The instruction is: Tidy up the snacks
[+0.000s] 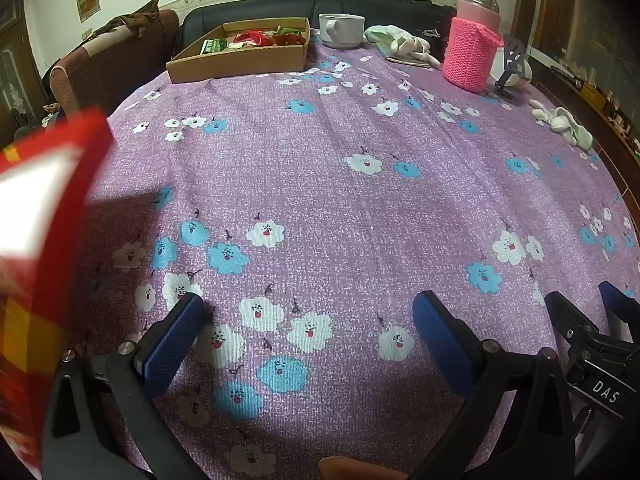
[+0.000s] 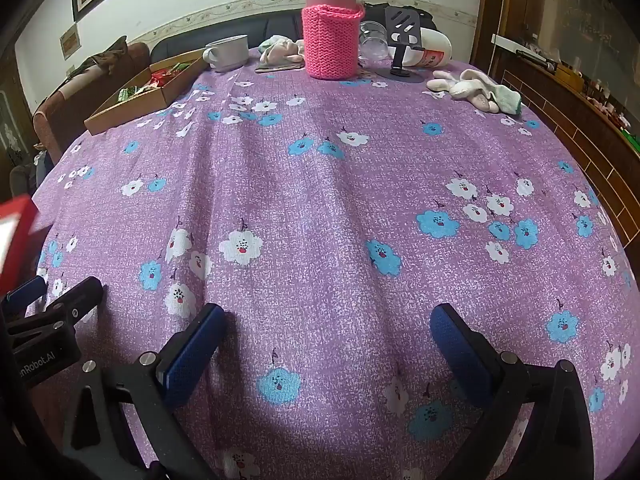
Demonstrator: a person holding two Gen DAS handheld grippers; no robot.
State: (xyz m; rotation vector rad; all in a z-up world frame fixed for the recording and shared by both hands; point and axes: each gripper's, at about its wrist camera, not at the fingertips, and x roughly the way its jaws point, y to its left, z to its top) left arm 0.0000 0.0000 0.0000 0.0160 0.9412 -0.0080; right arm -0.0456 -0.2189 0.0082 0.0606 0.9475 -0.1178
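Note:
A shallow cardboard tray [image 1: 240, 62] [image 2: 132, 110] sits at the table's far left edge, holding several red and green snack packets [image 1: 256, 38] [image 2: 160, 78]. My left gripper [image 1: 308, 312] hovers low over the purple flowered cloth, open, nothing between its blue pads. My right gripper [image 2: 326, 320] does the same beside it, open and empty; in the left wrist view its fingers [image 1: 576, 320] show at the right edge. A blurred red, white and yellow box [image 1: 44, 240] [image 2: 14, 232] stands very close at the left of both views.
At the far side stand a white cup [image 1: 342, 30] [image 2: 226, 53], a flask in a pink knitted sleeve [image 1: 472, 52] [image 2: 330, 40], a glass jar [image 2: 374, 42], a black phone stand [image 2: 402, 36] and white gloves [image 1: 564, 124] [image 2: 472, 88]. Sofas lie beyond the table.

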